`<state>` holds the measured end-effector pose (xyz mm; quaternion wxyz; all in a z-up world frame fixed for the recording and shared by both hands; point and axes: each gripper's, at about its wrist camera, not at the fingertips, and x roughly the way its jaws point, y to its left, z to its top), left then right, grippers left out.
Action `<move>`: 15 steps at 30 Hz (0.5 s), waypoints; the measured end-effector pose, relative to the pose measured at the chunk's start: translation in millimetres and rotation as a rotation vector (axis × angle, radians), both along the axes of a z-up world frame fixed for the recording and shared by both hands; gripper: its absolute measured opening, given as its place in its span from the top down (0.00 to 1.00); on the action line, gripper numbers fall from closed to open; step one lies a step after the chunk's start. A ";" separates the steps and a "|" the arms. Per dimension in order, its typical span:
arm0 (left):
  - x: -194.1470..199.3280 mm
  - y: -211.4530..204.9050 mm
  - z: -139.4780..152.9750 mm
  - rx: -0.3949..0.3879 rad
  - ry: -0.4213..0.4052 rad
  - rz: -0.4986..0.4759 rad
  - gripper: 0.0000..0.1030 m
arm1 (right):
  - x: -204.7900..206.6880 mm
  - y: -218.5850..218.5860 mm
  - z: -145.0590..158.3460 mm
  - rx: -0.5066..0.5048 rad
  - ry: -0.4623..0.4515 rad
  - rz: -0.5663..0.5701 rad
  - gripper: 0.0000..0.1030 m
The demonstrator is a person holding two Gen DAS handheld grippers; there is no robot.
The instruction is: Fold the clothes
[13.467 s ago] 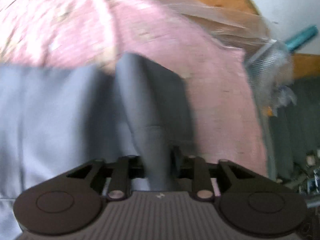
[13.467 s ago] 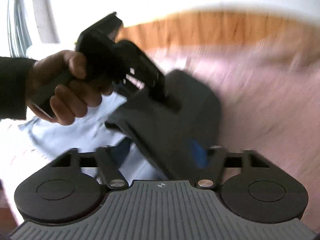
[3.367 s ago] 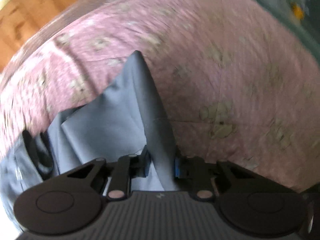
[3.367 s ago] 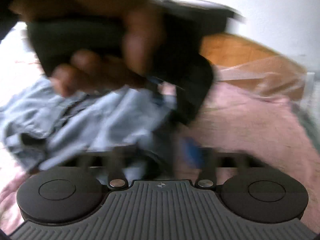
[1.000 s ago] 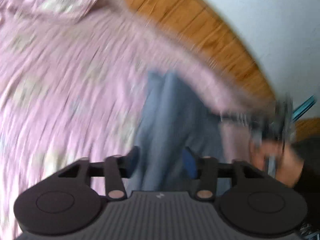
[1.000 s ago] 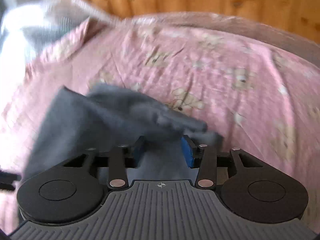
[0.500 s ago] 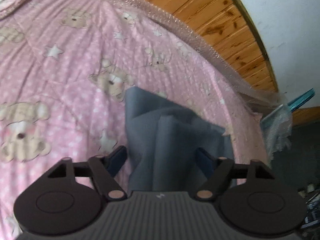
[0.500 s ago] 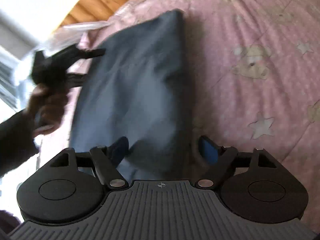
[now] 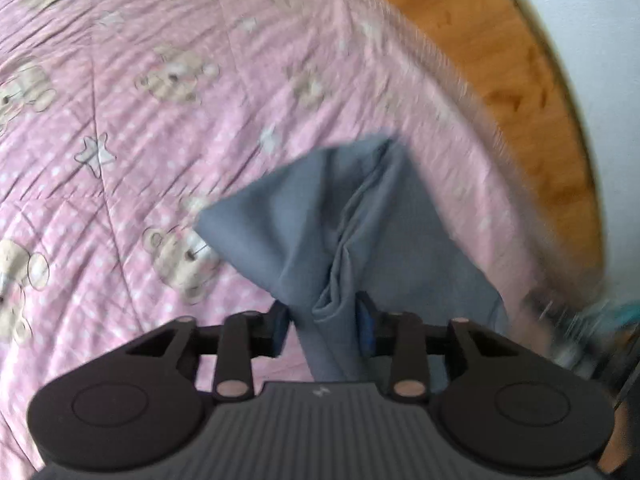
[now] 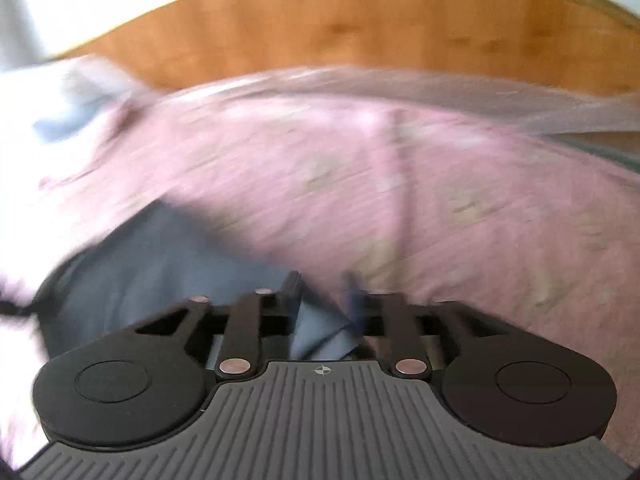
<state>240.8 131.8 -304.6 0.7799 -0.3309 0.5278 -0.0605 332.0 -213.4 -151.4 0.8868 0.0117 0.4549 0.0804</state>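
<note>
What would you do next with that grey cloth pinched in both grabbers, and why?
Probably draw the two grippers apart to pull the grey garment taut. The left gripper pinches a bunched, creased fold, and the right gripper seems to grip another edge, though that view is blurred. The cloth hangs rumpled over the pink bedspread, so it needs flattening before a clean fold.

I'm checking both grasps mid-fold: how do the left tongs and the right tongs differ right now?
The left tongs pinch a bunched vertical ridge of the grey garment, seen fairly sharply; the right tongs close on a flat corner, motion-blurred. From the left, cloth spreads ahead; from the right, it trails leftward. Both are shut on it above the pink bedspread.
</note>
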 end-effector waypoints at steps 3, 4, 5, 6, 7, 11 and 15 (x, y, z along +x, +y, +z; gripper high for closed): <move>-23.8 6.5 25.0 0.029 -0.129 -0.096 0.66 | -26.3 19.0 19.3 0.028 -0.091 -0.090 0.62; -29.4 8.1 33.5 0.026 -0.182 -0.135 0.66 | -48.4 28.9 26.7 0.104 -0.123 -0.076 0.62; -30.1 8.3 36.9 0.010 -0.214 -0.173 0.65 | -73.4 41.3 22.5 0.172 -0.106 -0.054 0.62; -29.4 7.8 38.8 -0.002 -0.242 -0.209 0.61 | -98.4 53.7 18.4 0.240 -0.089 -0.031 0.63; -22.8 5.0 34.3 0.007 -0.253 -0.235 0.61 | -123.1 66.2 13.8 0.306 -0.072 -0.007 0.65; 10.1 6.4 -1.1 0.138 -0.245 -0.272 0.64 | -190.1 88.2 -63.6 0.178 0.031 -0.059 0.62; 15.5 37.4 -6.8 0.164 -0.200 -0.212 0.73 | -236.2 41.8 -69.3 0.279 -0.019 -0.312 0.61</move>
